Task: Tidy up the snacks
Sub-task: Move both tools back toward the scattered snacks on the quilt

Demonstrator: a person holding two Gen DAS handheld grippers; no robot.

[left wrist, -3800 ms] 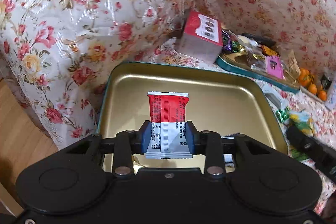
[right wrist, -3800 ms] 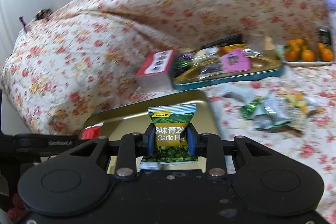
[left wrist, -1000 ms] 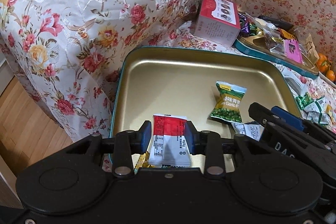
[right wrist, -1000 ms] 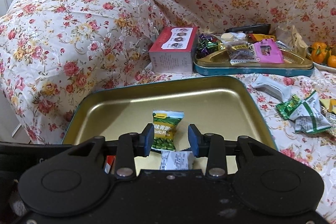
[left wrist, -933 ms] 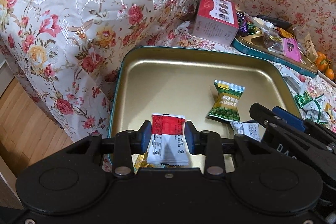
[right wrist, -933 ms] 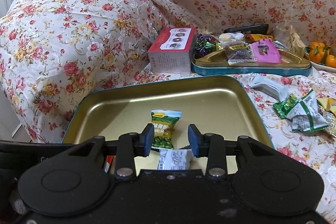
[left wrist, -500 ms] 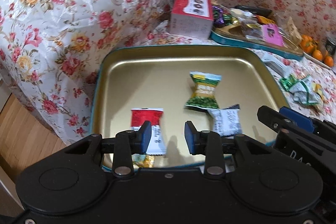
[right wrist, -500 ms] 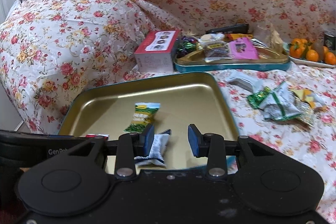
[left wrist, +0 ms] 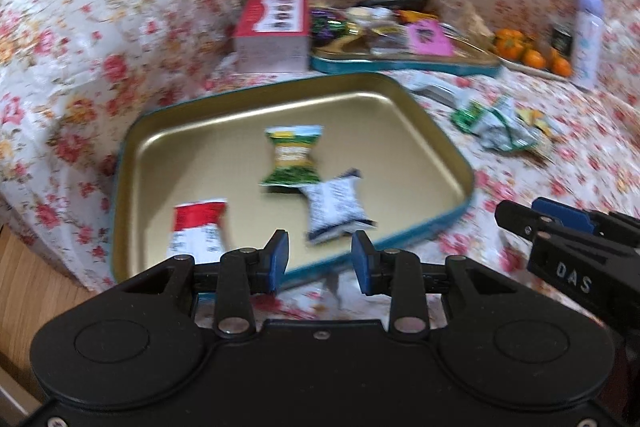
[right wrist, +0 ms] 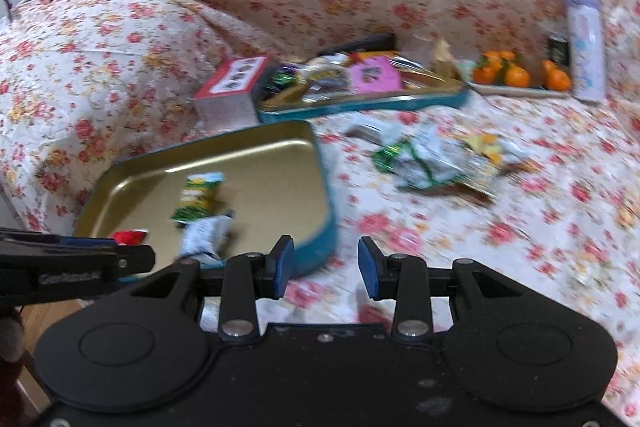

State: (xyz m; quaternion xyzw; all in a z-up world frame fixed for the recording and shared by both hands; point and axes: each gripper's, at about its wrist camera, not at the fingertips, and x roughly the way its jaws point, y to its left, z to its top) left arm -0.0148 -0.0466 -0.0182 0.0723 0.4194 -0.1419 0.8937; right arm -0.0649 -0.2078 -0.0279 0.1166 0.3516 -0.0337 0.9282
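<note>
A: What is sitting around the gold tray in the left wrist view?

B: Its teal rim is running across the middle of the frame, and the near edge is lying just above the left gripper. A red and white box is standing just beyond the far rim at upper centre, with a second tray full of mixed sweets beside it. Bare floral cloth is showing to the right of the tray.

A: And inside the tray?

B: A green snack packet is lying near the middle, a white packet is touching its lower right corner, and a red and white packet is lying toward the lower left, apart from both.

A: How are the grippers sitting?

B: The left gripper's blue pads are standing apart with nothing between them, over the tray's near rim. The right gripper is also holding its pads apart and empty, in the lower centre of its own view, just right of the tray's corner and over open cloth.

A: Anything loose on that cloth?

B: A heap of green and silver wrappers is lying right of centre, well apart from the tray. Oranges on a plate and a pale spray can are standing at the upper right. Both views are blurring.
</note>
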